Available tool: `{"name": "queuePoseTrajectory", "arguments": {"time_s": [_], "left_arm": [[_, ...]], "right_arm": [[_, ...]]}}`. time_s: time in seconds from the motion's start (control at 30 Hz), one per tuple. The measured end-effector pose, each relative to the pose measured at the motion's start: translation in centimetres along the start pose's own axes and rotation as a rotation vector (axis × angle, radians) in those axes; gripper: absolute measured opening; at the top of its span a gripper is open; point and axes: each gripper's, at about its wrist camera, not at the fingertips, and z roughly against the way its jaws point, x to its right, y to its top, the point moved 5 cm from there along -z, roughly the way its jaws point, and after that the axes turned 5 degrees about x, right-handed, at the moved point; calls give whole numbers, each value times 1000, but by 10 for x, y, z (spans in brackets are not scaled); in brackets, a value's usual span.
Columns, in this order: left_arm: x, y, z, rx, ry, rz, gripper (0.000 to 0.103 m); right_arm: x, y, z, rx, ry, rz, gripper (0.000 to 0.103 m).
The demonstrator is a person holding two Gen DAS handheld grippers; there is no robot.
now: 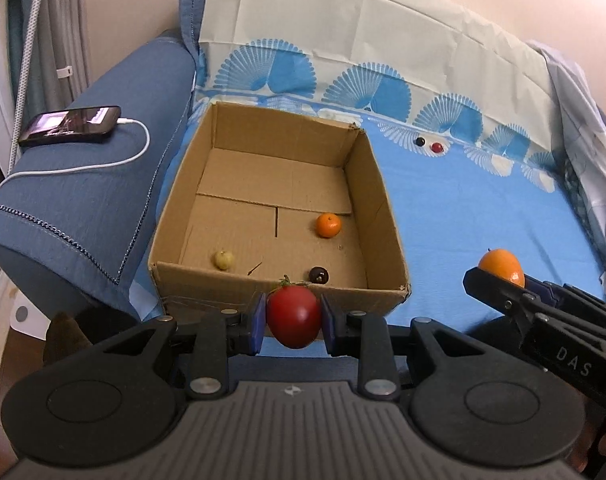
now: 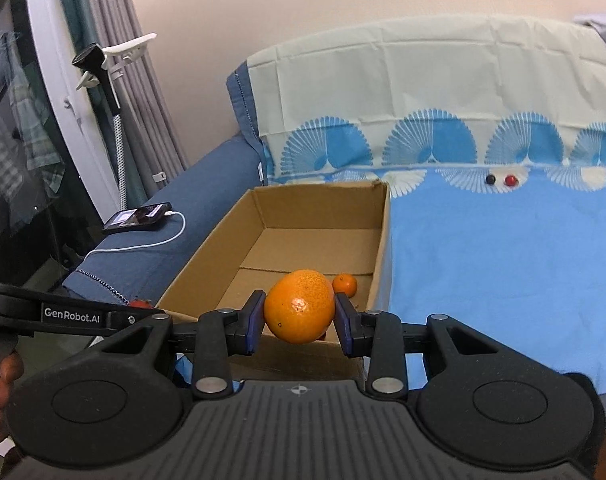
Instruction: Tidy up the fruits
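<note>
My left gripper point(image 1: 293, 316) is shut on a red tomato point(image 1: 293, 314), held just in front of the near wall of an open cardboard box point(image 1: 271, 300). My right gripper point(image 2: 299, 314) is shut on a large orange point(image 2: 299, 306), held at the box's near wall point(image 2: 303, 354); this orange also shows in the left wrist view point(image 1: 502, 266). Inside the box lie a small orange point(image 1: 329, 225), a pale green fruit point(image 1: 223, 259) and a dark cherry point(image 1: 318, 275). A dark berry point(image 1: 419, 141) and a red berry point(image 1: 436, 147) lie on the blue sheet at the far back.
The box stands on a sofa seat covered by a blue patterned sheet point(image 1: 483, 220). A phone point(image 1: 71, 124) on a white charging cable lies on the blue armrest point(image 1: 91, 200) to the left. A curtain and a white stand point(image 2: 115, 92) are at far left.
</note>
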Motion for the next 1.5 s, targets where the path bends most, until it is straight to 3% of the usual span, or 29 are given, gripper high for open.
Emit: {"name": "queuePoseTrajectory", "arguments": {"time_s": [0.83,1.5], "left_arm": [[-10,3,9,28,2,44,32],[-28,20,-17,6,41,55,32]], "right_arm": [[-9,1,8,2,-1,20,38],[-8,8,-24,-35,-21,49,38]]}}
